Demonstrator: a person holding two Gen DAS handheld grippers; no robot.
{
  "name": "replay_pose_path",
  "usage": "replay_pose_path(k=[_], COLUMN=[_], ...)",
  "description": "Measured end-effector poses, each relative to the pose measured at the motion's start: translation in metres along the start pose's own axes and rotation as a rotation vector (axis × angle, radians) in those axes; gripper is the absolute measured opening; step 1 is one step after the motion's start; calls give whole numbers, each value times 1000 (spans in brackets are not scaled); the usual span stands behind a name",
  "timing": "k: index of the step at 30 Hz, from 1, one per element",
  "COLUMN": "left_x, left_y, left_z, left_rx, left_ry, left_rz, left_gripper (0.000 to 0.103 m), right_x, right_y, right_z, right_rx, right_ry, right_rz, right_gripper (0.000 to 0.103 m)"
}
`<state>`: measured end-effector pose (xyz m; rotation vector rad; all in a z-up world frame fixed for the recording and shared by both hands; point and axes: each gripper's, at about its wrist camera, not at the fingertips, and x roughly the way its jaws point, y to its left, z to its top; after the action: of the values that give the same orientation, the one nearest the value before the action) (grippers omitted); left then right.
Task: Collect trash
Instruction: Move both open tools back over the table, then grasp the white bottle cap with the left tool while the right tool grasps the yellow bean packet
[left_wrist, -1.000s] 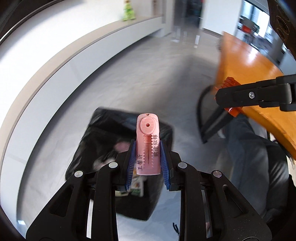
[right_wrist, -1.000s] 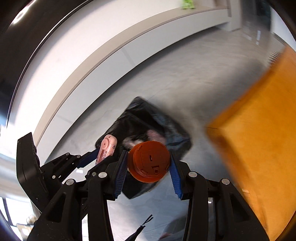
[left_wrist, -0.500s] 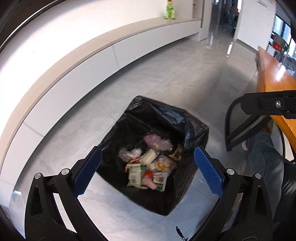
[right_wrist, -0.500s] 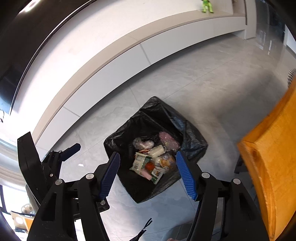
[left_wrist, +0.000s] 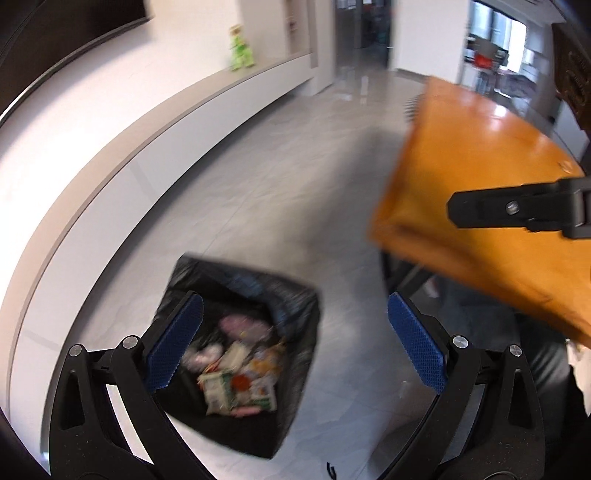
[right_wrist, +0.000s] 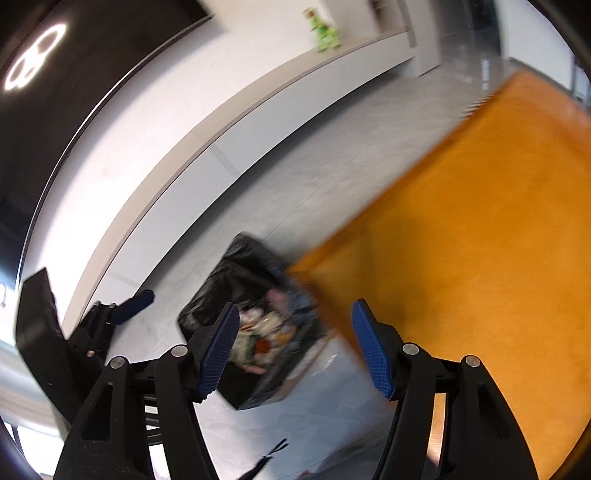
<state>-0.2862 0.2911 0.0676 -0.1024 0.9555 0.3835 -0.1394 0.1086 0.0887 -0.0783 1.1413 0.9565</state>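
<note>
Left gripper (left_wrist: 295, 343): spread wide, blue pads far apart, nothing between them; held above the floor, bin under the left pad.
Right gripper (right_wrist: 295, 347): spread open as well, nothing held; left pad over the bin's mouth, right pad over the table edge.
Trash bin (left_wrist: 242, 317): square, lined with a black bag, standing on the grey floor (left_wrist: 280, 192); mouth open upward. Blurred in both views.
Trash (left_wrist: 236, 384): heap of wrappers and packets low in the bin, with a small red piece among them; too smeared to tell single items or which way any of them points.
Bin's long axis: none clear; sides look about equal, one corner turned toward the left camera.
Table (left_wrist: 476, 184): orange wood, its near corner jutting out just beside the bin; in the right wrist view (right_wrist: 461, 229) that corner overlaps the bin's far rim.
Open room: bare floor from the bin out to the long white bench (left_wrist: 184, 122) along the wall, and on toward the doorway at the back.
Tight side: table edge to the right of the bin, dark legs under it.
Bench top: a small green figure (left_wrist: 241, 48) standing near its far end, well apart from the bin.
</note>
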Motion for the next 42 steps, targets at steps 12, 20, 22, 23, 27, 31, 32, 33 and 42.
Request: replay_pose_path(k=[12,20,22,23,27,31,32,33,42], left_x=[9,21,25,29,38,47,48,49,53], left_y=[-190,-295,-319,-332,-374,-408,-416,-423,-505], left_z=[84,113,117,119,125,133,135,137,152], left_rx=[309,470,508,532,587,609,619,628,761], left_ry=[-57,-41,-31,-28,-6,8,10,12,2], left_rz=[-243,-369,-379,-383,-435,-455,-461,-468,-498], left_gripper=[97,97,97,97,97,97,97,97,97], right_x=[-115,-179,-189,-195,-208,-217,-217,-216,-205], right_y=[-179,-275,-294,-306,-345,-383,-390,-394,-434], right_z=[-20,-49,-57,-61,-72,-82,-85,-84,-72], right_rx=[254,397,432,452,507,564,570,571,556], right_ry=[-139,-195,-204,-207,-194,-163,-155,-147,-89], right_rz=[-225,-400,-442,-466,-568,-602,-608,-612,-640], right_gripper=[65,65,65,65,64,60,60,58,27])
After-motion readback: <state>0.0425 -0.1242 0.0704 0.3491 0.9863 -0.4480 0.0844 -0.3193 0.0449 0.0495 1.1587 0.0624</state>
